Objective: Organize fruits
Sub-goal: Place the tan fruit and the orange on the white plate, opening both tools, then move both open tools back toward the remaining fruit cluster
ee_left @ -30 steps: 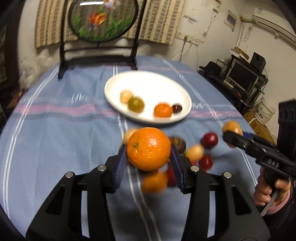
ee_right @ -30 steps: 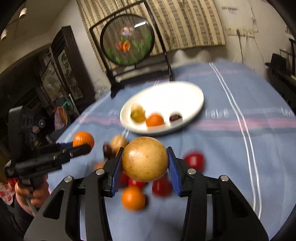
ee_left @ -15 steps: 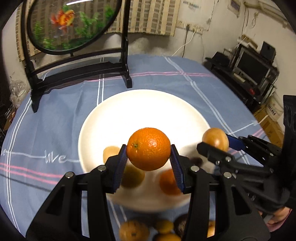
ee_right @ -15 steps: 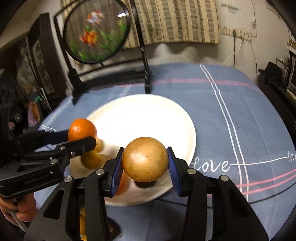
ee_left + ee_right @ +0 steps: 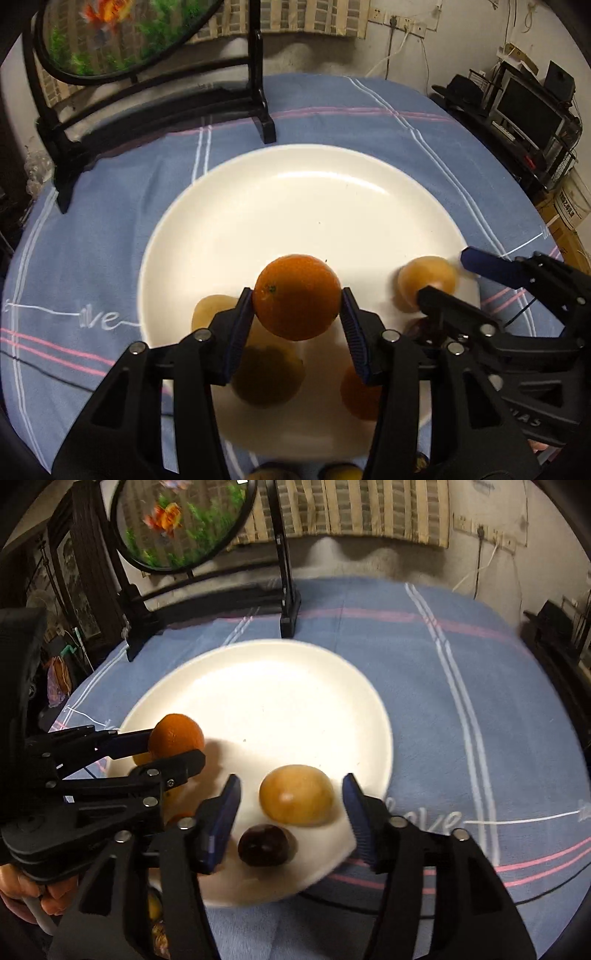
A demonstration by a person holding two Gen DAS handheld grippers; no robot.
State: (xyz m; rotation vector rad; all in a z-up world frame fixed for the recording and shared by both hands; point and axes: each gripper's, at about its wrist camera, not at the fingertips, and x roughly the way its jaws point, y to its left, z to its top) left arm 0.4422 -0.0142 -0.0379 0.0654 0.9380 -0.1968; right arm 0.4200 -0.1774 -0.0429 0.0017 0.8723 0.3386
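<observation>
The left gripper [image 5: 297, 314] is holding an orange [image 5: 298, 296] clamped between its jaws, hanging over the near part of the white plate [image 5: 295, 192]. The right gripper [image 5: 291, 812] is standing with jaws spread wide, the tan round fruit [image 5: 296, 794] lying free between them on the plate beside a dark plum [image 5: 264, 844]. Beyond, a framed goldfish screen [image 5: 184, 520] is standing on the blue-clothed desk [image 5: 480, 686].
</observation>
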